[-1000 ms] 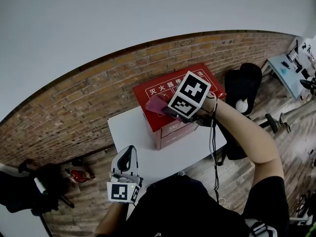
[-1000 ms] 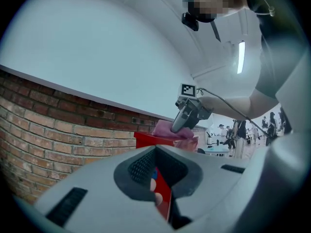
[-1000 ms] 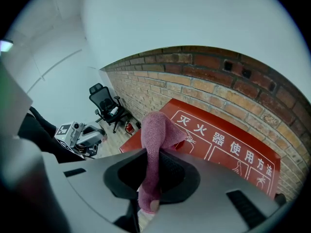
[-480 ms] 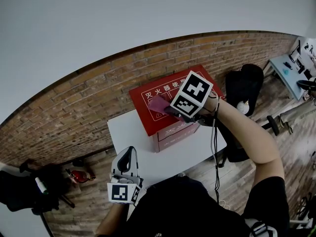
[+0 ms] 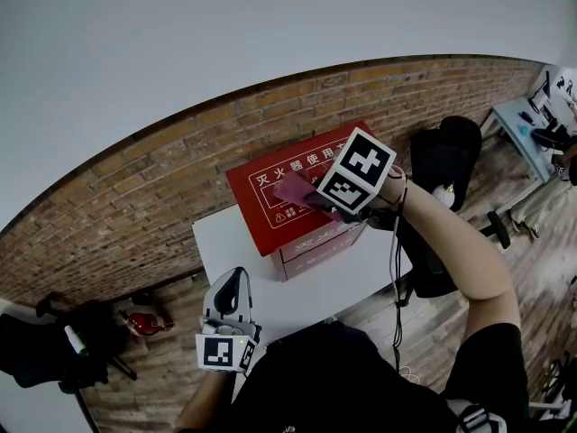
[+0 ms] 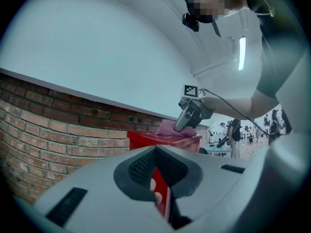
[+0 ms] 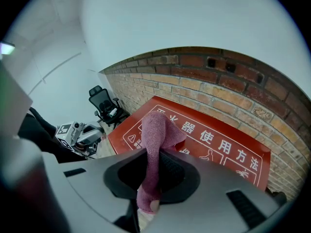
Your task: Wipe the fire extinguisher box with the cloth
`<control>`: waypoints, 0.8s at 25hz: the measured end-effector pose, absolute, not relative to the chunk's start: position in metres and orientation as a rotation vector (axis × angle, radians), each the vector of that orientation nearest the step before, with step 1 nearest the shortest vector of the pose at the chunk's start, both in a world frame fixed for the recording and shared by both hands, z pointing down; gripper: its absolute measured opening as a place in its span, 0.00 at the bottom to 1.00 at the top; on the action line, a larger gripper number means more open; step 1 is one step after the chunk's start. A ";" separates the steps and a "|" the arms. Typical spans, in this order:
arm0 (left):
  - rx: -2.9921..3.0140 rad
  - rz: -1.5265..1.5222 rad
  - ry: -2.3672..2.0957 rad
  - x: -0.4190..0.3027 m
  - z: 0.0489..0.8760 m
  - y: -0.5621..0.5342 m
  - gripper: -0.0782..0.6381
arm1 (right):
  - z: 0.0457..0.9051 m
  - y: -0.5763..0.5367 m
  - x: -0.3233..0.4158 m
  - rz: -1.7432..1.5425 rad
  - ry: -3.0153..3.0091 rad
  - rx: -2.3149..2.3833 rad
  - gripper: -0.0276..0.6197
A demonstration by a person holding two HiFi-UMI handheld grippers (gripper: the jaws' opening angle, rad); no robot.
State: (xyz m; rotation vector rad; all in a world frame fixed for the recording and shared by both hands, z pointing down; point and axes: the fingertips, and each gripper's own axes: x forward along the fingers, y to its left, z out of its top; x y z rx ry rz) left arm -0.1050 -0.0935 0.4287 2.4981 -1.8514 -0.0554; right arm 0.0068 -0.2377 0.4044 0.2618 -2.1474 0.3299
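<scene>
Right gripper (image 7: 149,176) has slid the cloth (image 7: 156,130) further across the fire extinguisher box (image 5: 266,207) lid; fingers clamped on cloth, cloth on lid. Box closed, on white worktop (image 5: 315,282). Left gripper (image 5: 236,276) by worktop's near edge, fingers together, empty.

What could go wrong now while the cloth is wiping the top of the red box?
The right tool pinches only a narrow fold of the cloth, so it may pull out. The left tool is away from the box, so a push might slide it on the table.
</scene>
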 end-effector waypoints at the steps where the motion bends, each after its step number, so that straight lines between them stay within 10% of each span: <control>1: 2.500 -0.054 -1.854 -0.105 0.428 -0.095 0.18 | 0.404 -0.239 0.008 0.331 -2.148 0.263 0.14; 20: 2.488 -0.051 -1.877 -0.085 0.427 -0.117 0.18 | 0.403 -0.266 0.056 0.360 -2.173 0.307 0.14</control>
